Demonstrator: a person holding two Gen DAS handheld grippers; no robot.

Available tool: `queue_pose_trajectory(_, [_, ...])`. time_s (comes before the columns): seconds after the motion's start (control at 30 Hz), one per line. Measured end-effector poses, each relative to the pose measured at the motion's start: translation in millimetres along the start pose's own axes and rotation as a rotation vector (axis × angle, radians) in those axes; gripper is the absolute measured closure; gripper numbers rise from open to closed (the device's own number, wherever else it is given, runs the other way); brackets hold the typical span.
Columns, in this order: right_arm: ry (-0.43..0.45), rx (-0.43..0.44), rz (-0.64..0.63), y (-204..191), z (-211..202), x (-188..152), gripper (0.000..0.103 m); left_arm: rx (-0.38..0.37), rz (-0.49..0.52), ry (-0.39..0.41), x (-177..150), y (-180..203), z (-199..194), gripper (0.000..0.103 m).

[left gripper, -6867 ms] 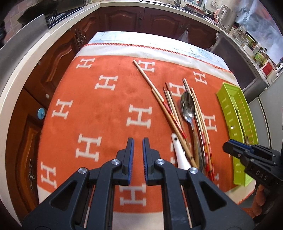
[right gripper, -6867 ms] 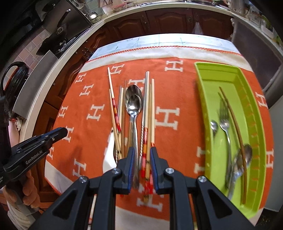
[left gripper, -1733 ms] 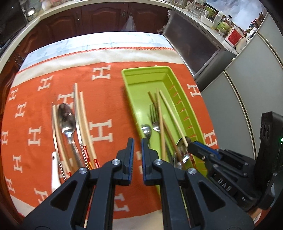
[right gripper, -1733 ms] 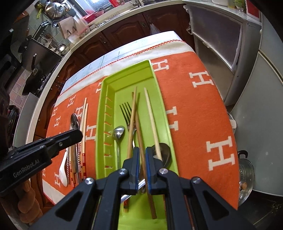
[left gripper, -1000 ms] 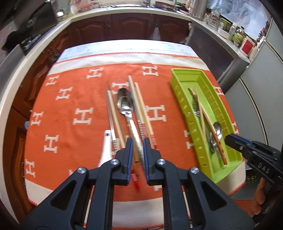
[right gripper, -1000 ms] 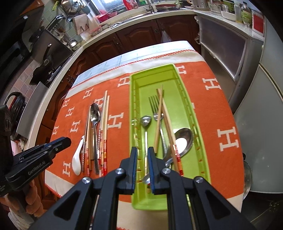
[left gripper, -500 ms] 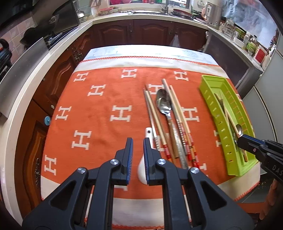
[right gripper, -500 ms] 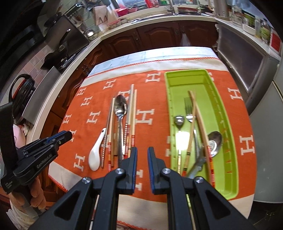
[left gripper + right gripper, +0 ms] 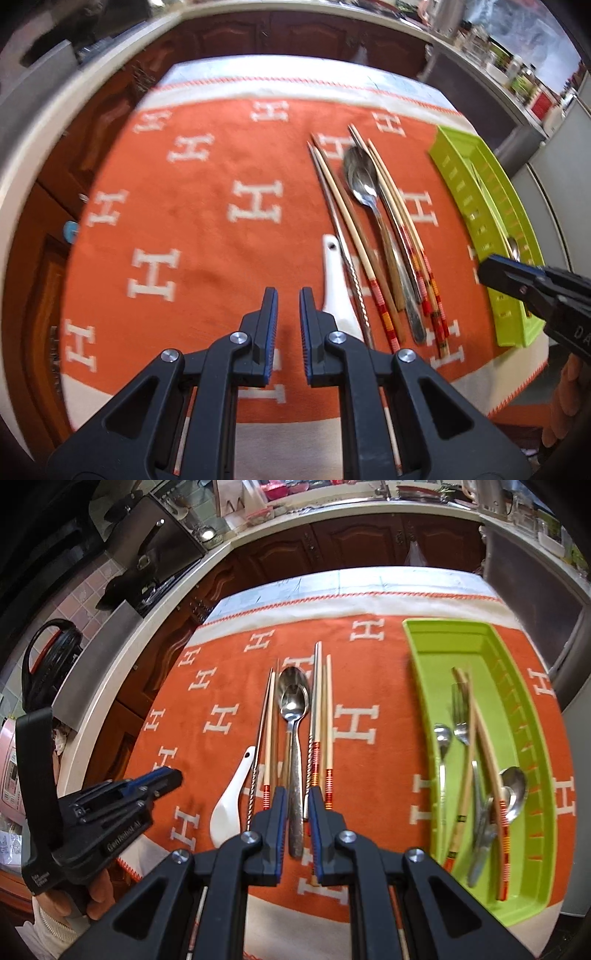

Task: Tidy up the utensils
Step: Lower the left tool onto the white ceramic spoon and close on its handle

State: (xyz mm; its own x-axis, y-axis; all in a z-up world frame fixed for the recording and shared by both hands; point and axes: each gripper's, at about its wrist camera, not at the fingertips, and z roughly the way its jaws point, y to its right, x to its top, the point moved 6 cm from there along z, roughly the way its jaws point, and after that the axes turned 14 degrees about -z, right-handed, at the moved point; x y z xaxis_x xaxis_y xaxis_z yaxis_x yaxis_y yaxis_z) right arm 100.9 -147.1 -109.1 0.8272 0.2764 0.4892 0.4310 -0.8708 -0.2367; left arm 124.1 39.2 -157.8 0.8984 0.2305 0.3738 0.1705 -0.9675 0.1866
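- Your right gripper (image 9: pixel 295 805) has its jaws a little apart w/ nothing in them, lined up over the handle of the steel spoons (image 9: pixel 294 701). Two spoons look nested there, one bowl on the other; close on the shared handles & you may lift both, or lift one & drag the other off line.
- The chopsticks (image 9: pixel 320 716) lie touching the spoon handles on both sides. Come down a bit off-centre & a jaw tip lands on a stick, rolls it, or you pinch a stick along w/ the spoon.
- The spoon handle is thin & flat on the orange cloth (image 9: pixel 229 686). Jaws may slide over it w/out getting under, or snag the nap & tug the cloth, which shifts the whole row.
- Your left gripper (image 9: pixel 289 314) hovers w/ jaws slightly apart, also holding nothing, just beside the white soup spoon (image 9: pixel 338 291). That view is blurred, so I can't tell how close it sits above the cloth. A careless dip could knock the soup spoon into the twisted metal stick next to it.
- The green tray (image 9: pixel 476 635) sits right of the loose pile, well apart from it, already holding a fork, spoons & sticks lying crossed at its near end. Drop another piece on that heap & it may bridge across, tip over the low wall or slide out the near end, which is close to the counter edge.
- Both grippers work the same pile; watch they don't collide.
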Motion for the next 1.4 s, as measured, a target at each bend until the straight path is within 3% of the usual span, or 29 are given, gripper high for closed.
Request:
queue_pose_trajectory(0.17, [-0.03, 0.012, 0.003, -1, 17, -3, 0.092, -0.128, -0.019, -0.116, -9, 3, 24, 0.092])
queue_pose_trajectory(0.3, [-0.048, 0.017, 0.011, 3, 25, -5, 0.092, -0.197, -0.056, -0.146, -6, 1, 30, 0.068])
queue_pose_trajectory(0.53, [-0.066, 0.023, 0.013, 7, 35, -4, 0.092, -0.265, -0.034, -0.179, -9, 7, 35, 0.068])
queue_pose_trajectory(0.93, [-0.08, 0.024, 0.022, 10, 45, -4, 0.091, -0.291, 0.046, -0.165, -21, 17, 42, 0.068])
queue_pose_trajectory(1.07, [-0.081, 0.021, 0.018, 9, 47, -4, 0.091, -0.269, 0.088, -0.161, -24, 24, 43, 0.074])
queue_pose_trajectory(1.4, [-0.063, 0.012, -0.003, 7, 41, -2, 0.092, -0.223, 0.121, -0.129, -24, 36, 35, 0.078])
